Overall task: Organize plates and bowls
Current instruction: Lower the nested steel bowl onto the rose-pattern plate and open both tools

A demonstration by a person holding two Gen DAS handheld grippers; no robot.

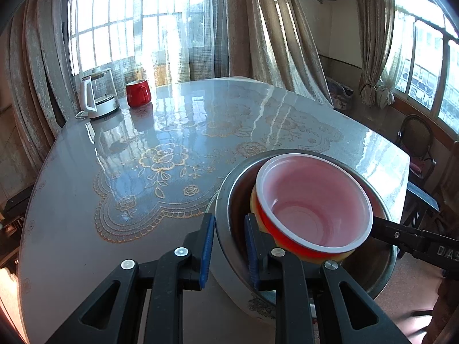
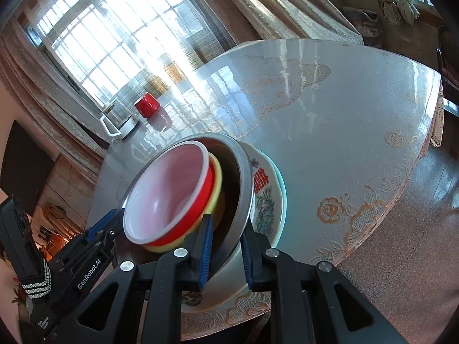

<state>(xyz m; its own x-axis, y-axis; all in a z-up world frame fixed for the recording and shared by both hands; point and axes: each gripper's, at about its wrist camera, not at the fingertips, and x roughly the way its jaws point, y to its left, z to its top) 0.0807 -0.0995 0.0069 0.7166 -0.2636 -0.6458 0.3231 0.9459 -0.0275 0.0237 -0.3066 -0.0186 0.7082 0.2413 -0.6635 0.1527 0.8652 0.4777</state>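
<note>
A red bowl point(image 1: 312, 200) with a white rim sits nested in a yellow bowl point(image 1: 255, 203), inside a steel bowl point(image 1: 229, 200), on a patterned plate point(image 2: 266, 195) at the table's near edge. My left gripper point(image 1: 229, 246) straddles the steel bowl's rim, one finger outside and one inside, jaws apart. My right gripper point(image 2: 225, 249) straddles the steel bowl's opposite rim point(image 2: 243, 189) the same way. The right gripper also shows at the right in the left wrist view point(image 1: 378, 223), the left gripper at the left in the right wrist view point(image 2: 114, 220).
A glass kettle point(image 1: 96, 94) and a red mug point(image 1: 138, 93) stand at the table's far left. The glossy table point(image 1: 186, 132) has a floral lace cover. Curtains and windows lie behind. A chair point(image 1: 416, 143) stands at the right.
</note>
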